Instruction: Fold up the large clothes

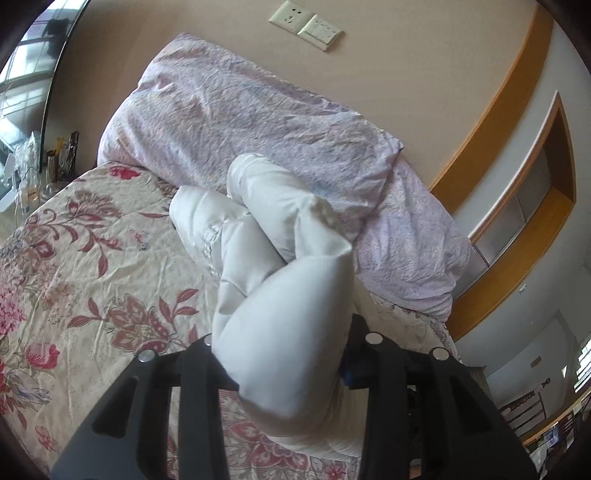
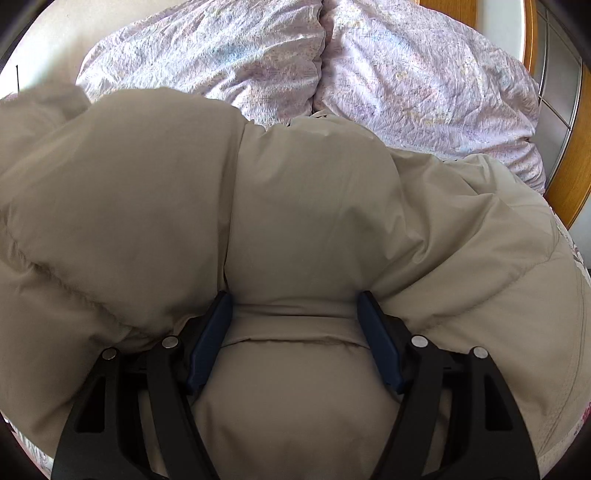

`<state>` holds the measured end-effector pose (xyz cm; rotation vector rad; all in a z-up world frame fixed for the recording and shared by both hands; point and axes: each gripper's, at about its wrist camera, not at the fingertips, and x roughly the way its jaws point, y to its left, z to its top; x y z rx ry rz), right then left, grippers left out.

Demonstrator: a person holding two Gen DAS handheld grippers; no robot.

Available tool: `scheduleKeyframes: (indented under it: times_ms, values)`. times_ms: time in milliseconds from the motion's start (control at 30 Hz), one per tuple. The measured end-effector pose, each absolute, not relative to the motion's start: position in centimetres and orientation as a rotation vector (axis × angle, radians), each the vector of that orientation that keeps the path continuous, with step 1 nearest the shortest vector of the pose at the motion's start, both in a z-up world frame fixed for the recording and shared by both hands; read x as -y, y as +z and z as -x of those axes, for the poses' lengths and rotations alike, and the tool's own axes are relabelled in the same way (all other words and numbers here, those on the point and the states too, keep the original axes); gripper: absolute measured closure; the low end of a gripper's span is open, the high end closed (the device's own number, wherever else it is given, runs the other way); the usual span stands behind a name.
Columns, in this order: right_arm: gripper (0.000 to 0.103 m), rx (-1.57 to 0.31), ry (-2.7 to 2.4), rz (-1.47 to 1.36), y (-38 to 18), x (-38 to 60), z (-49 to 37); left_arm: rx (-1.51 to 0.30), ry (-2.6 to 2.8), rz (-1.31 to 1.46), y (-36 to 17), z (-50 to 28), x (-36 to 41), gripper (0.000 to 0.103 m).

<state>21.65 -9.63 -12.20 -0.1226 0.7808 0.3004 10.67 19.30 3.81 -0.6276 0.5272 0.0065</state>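
Folding looks barely begun. Nearest in the left wrist view, the left claw [image 1: 284,365] pinches a puffy fold of the white coat [image 1: 280,295], the rest trailing to the floral bed [image 1: 74,240] at frame centre. In the right wrist view, the right claw [image 2: 293,332] clamps a thick padded bulge of the beige-looking coat [image 2: 295,203], which still lies bunched across the lower frame; flattening and folding remain. Beyond, pillows [image 2: 258,55] fill the top. No brand or readable writing shows; wall sockets [image 1: 306,24] upper centre are unlabelled.
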Motion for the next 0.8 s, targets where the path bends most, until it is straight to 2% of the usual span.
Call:
scheduleKeyframes:
  times_ms: [400,800]
  values:
    - [0.031,-0.78,0.301,0.125,-12.2,9.7,-21.8,-0.468,-0.17,0.468,9.0,-12.3,-10.9,0.067]
    - [0.031,-0.755,0.345,0.122,-10.7,12.9,-20.5,-0.488,-0.317,0.395,10.3,-14.5,-4.2,0.065]
